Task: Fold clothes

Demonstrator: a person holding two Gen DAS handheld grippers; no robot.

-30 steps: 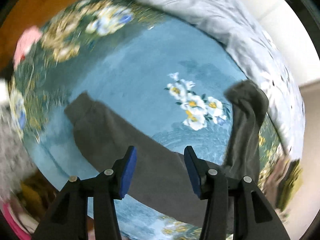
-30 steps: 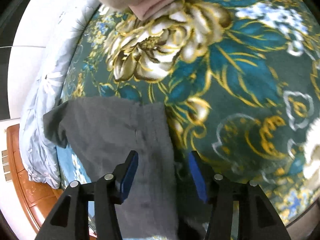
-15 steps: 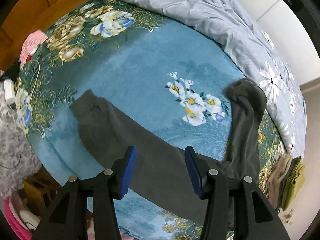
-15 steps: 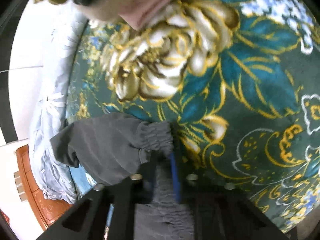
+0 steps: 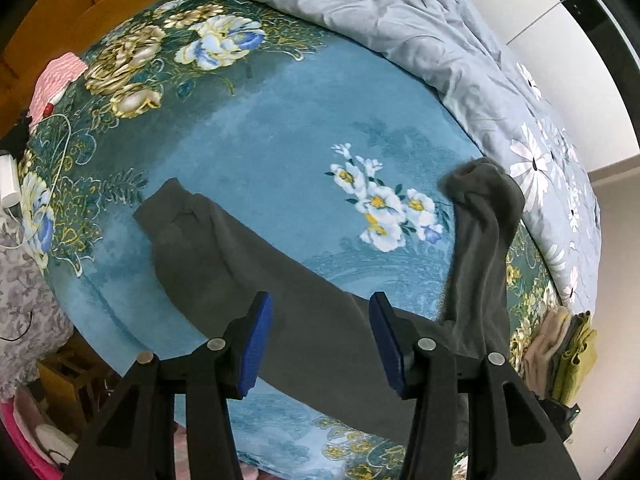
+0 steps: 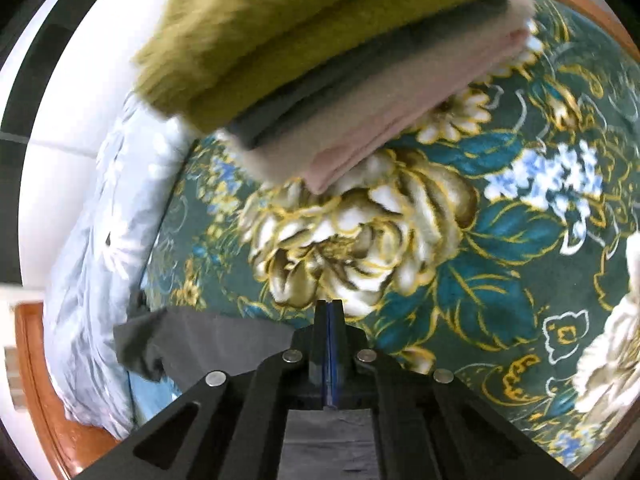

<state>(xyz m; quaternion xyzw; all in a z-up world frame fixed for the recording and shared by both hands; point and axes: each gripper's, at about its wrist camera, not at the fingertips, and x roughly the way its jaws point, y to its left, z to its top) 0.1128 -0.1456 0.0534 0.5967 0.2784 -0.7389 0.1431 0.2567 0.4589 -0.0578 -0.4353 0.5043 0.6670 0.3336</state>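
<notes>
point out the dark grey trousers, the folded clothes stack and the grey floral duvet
dark grey trousers [image 5: 320,320], left wrist view, on the leg lying across the blanket
folded clothes stack [image 6: 328,60], right wrist view, on the olive top layer
grey floral duvet [image 5: 400,20], left wrist view, on its rumpled upper part

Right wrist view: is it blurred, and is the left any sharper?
Right wrist view: the folded olive, grey and pink clothes stack is motion-smeared at the top; the floral teal blanket is softer too. Left wrist view: sharp, evenly lit, strong fisheye bending around the dark grey trousers.
</notes>
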